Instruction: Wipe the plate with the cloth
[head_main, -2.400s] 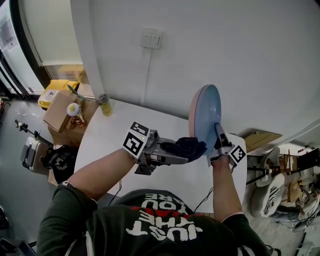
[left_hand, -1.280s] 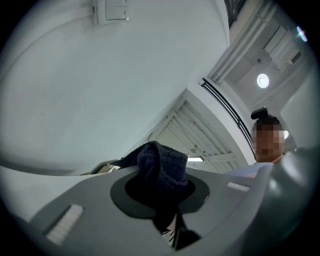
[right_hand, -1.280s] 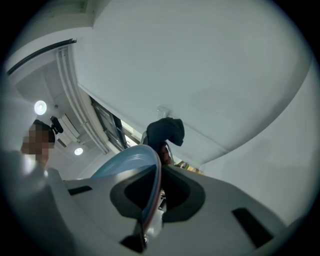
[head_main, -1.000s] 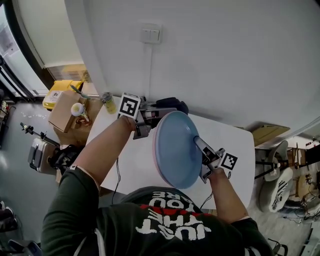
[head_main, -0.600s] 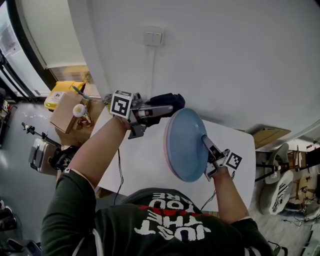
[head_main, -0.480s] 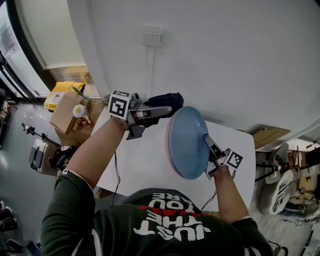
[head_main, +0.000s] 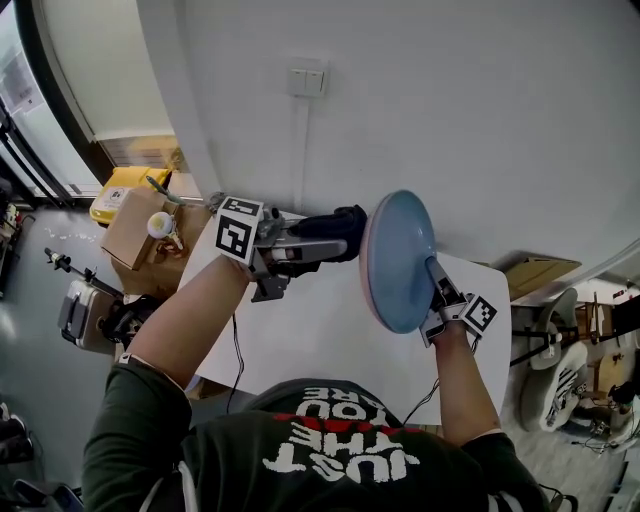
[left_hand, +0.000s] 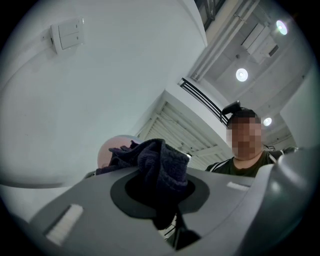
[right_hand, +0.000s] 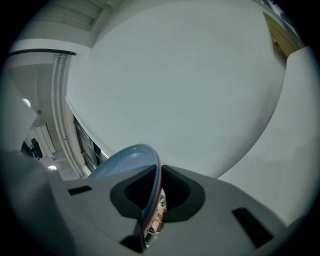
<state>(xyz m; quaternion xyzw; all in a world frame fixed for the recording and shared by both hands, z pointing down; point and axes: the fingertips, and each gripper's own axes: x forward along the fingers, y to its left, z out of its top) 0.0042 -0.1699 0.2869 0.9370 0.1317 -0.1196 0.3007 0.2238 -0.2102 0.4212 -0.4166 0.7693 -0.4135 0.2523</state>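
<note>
Closest to my chest, near the right edge of the white table (head_main: 300, 340), my right claw (head_main: 434, 272) is pinched on the rim of the round plate (head_main: 398, 262), which is pale blue on its face and pink on its back. The plate stands on edge in the air, clear of the table top, with only that one bit of rim between the jaws. Further out, over the middle of the table, my left claw (head_main: 330, 240) is clamped on the dark, woolly cloth (head_main: 340, 222), which bulges out of the jaws in a loose bunch. The bunch is just beside the plate's pink back; I cannot tell whether it touches. Past the table's far edge is the pale wall (head_main: 480, 120) with its light switch (head_main: 306, 82).

My worry is the thin hold on the rim. If I press the cloth hard against the plate well away from the pinch, I judge the plate could swivel or slide out and drop onto the table. A sideways drag might also tug the cloth free. With the wall near, a wide stroke could knock the plate's top edge against it.
</note>
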